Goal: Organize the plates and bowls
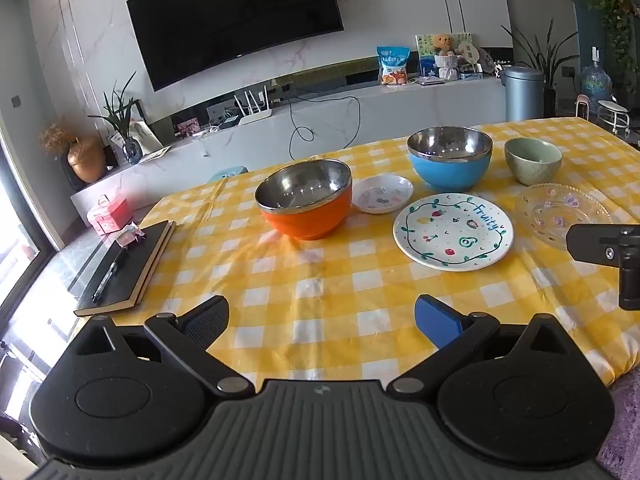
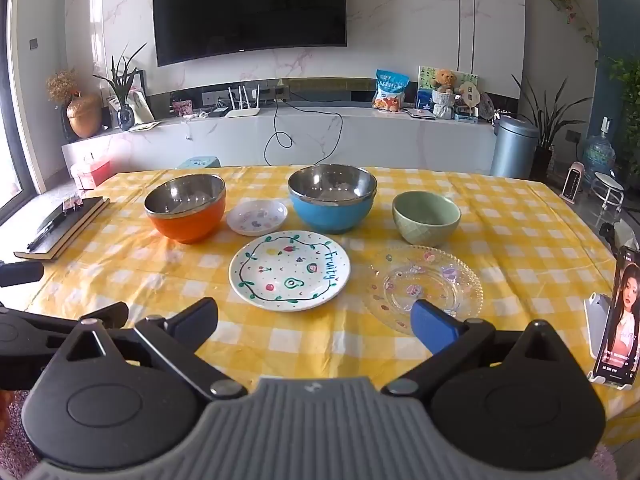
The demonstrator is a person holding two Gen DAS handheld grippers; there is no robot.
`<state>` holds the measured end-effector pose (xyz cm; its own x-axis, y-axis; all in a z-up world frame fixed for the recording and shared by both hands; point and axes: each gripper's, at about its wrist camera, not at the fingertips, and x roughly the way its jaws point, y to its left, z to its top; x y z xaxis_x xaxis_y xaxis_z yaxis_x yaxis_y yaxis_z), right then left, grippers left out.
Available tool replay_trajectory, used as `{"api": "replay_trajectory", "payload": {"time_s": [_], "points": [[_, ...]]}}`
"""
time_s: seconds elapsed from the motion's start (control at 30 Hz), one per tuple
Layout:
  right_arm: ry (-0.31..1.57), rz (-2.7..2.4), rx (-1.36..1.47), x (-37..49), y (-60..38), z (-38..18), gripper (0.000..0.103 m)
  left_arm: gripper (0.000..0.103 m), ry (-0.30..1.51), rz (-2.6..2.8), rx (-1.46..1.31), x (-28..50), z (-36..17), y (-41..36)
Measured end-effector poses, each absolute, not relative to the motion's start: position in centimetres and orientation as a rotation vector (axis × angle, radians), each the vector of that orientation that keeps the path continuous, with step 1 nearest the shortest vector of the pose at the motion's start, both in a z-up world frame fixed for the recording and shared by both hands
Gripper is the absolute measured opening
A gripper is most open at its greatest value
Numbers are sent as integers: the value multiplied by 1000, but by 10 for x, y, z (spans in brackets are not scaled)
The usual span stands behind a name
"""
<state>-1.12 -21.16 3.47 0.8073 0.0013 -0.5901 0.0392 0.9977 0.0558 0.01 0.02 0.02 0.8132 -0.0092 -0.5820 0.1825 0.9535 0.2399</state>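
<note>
On the yellow checked tablecloth (image 1: pixel 320 292) stand an orange steel-lined bowl (image 1: pixel 305 200), a blue steel-lined bowl (image 1: pixel 450 158) and a green ceramic bowl (image 1: pixel 533 160). A small white saucer (image 1: pixel 382 193), a white "Fruity" plate (image 1: pixel 453 231) and a clear glass plate (image 1: pixel 562 210) lie in front of them. The same pieces show in the right wrist view: orange bowl (image 2: pixel 185 207), blue bowl (image 2: pixel 333 198), green bowl (image 2: pixel 426 217), saucer (image 2: pixel 257 217), Fruity plate (image 2: pixel 289 270), glass plate (image 2: pixel 425 286). My left gripper (image 1: pixel 321 320) and right gripper (image 2: pixel 314 320) are open and empty, near the front edge.
A black notebook with a pen (image 1: pixel 124 272) lies at the table's left side. A phone on a stand (image 2: pixel 618 320) stands at the right edge. Behind the table are a TV console and a wall TV (image 2: pixel 248 8). The left gripper's body (image 2: pixel 24 272) shows at the left.
</note>
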Motion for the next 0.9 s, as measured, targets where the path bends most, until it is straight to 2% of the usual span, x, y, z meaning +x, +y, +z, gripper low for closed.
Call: {"api": "replay_trajectory", "payload": {"time_s": [0.9], "points": [[634, 17, 68, -14, -206, 35, 101, 103, 649, -100, 287, -1, -6, 3]]}}
